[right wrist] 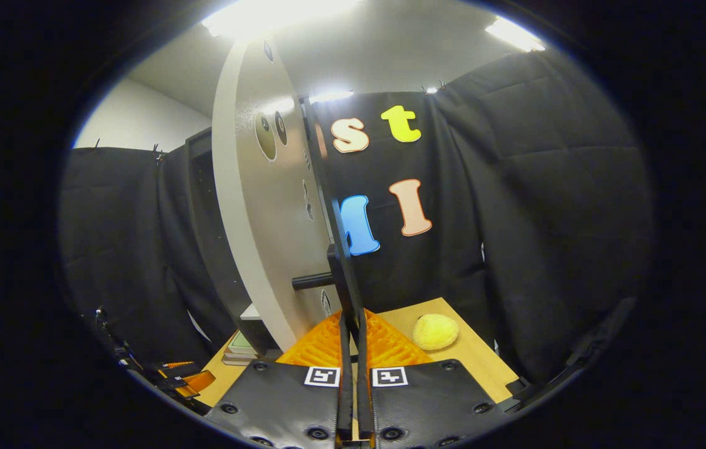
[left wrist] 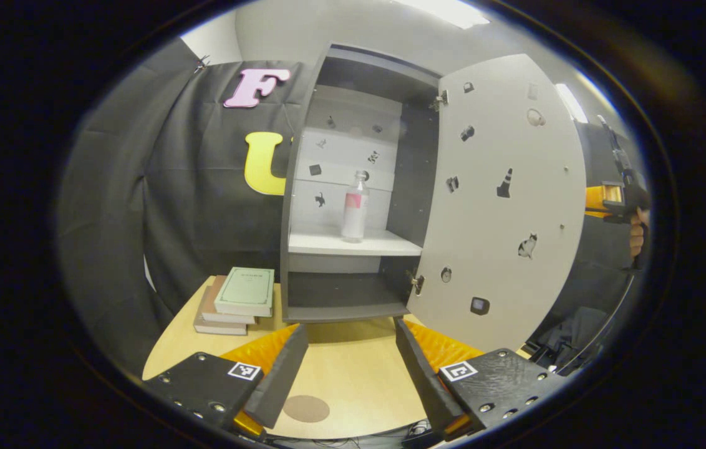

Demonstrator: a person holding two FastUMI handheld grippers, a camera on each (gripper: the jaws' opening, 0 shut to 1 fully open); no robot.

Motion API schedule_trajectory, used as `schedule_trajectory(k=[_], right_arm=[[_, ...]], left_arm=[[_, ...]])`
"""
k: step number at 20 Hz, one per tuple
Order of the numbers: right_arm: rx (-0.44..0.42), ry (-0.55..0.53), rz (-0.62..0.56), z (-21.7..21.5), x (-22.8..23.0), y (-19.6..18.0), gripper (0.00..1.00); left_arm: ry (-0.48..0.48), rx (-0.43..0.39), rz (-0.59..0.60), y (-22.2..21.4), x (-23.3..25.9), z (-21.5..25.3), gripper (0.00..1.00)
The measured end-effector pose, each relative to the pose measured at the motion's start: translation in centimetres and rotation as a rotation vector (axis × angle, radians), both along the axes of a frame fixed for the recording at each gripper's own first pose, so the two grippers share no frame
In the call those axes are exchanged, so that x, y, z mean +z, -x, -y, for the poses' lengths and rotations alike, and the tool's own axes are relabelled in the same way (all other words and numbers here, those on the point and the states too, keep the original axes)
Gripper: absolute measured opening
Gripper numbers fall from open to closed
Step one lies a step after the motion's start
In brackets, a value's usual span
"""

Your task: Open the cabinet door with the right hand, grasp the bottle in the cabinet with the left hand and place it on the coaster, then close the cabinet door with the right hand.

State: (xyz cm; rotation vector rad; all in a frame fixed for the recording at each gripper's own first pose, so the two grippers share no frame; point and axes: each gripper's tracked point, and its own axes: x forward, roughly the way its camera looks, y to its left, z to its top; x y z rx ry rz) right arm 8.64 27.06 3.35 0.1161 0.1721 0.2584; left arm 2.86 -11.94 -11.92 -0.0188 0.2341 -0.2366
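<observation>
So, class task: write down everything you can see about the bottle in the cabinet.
The bottle is a small clear plastic one with a pale cap and a pink-and-white label round its middle. It stands upright on the white middle shelf of the open cabinet, towards the shelf's centre, clear of the walls. Only the shelf touches it. The left gripper is open and well short of it, low over the table. Whether it holds liquid is too hard to tell.

A clear bottle (left wrist: 355,209) with a pink label stood upright on the white shelf of the open cabinet (left wrist: 353,187), straight ahead of the left gripper (left wrist: 351,362), whose fingers framed a round brown coaster (left wrist: 306,408) lying flat below.
</observation>
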Motion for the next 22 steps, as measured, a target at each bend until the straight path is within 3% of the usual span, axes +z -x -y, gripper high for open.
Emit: schedule_trajectory(k=[2,5,7,8,12,15,17,20,22], right_arm=[[-0.006,0.031,0.005,0.7,-0.1,0.0,0.01],[-0.023,0.041,0.030,1.4,0.1,-0.2,0.04],[-0.073,0.048,0.022,2.2,-0.1,-0.7,0.00],[-0.109,0.053,0.012,2.9,-0.1,-0.9,0.04],[-0.230,0.028,-0.035,4.6,-0.5,-0.6,0.00],[-0.296,0.037,-0.025,5.7,-0.3,-1.2,0.03],[-0.312,0.026,-0.010,6.0,-0.1,-1.9,0.00],[-0.315,-0.024,0.067,5.5,1.1,-3.4,0.06],[-0.317,-0.030,0.070,5.5,1.0,-4.5,0.05]], left_arm=[[0.002,-0.007,-0.001,-0.9,0.2,-0.1,0.87],[0.010,-0.015,0.002,-3.5,0.6,-0.2,0.88],[0.014,-0.017,0.019,-5.8,1.2,0.0,0.88],[0.017,-0.019,0.029,-7.0,1.5,0.3,0.86],[0.037,-0.042,0.086,-12.3,4.3,2.1,0.88],[0.061,-0.054,0.145,-16.2,7.3,3.3,0.88],[0.065,-0.063,0.184,-18.7,9.6,4.2,0.86],[0.085,-0.072,0.209,-22.4,12.6,5.4,0.91],[0.098,-0.080,0.235,-24.7,14.9,6.2,0.88]])
